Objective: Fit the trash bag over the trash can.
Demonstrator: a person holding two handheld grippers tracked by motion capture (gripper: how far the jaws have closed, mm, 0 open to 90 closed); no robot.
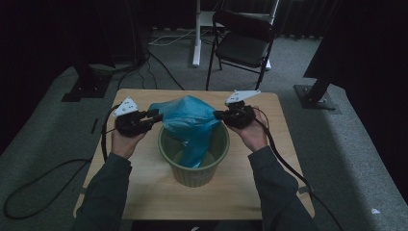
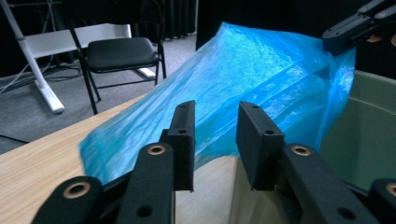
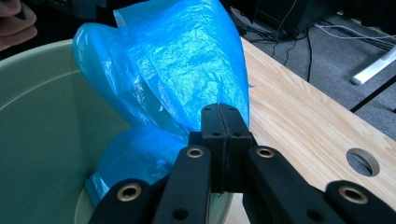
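Observation:
A pale green ribbed bin (image 1: 192, 175) stands mid-table. A crinkled blue plastic bag (image 1: 185, 115) is stretched above its far rim, and one end hangs down inside. My left gripper (image 1: 156, 115) is at the bag's left edge. In the left gripper view its jaws (image 2: 215, 114) stand apart, with the bag (image 2: 261, 70) just beyond the pads and untouched. My right gripper (image 1: 216, 114) is at the bag's right edge. In the right gripper view its jaws (image 3: 225, 116) are pressed together on the film of the bag (image 3: 187, 60), over the bin (image 3: 42, 121).
The wooden table (image 1: 144, 192) has a round hole (image 3: 362, 161) near the right gripper. A black folding chair (image 1: 243, 41) and a white desk leg (image 1: 196, 33) stand beyond the far edge. Cables (image 1: 163, 67) cross the carpet, and black stand bases sit at both sides.

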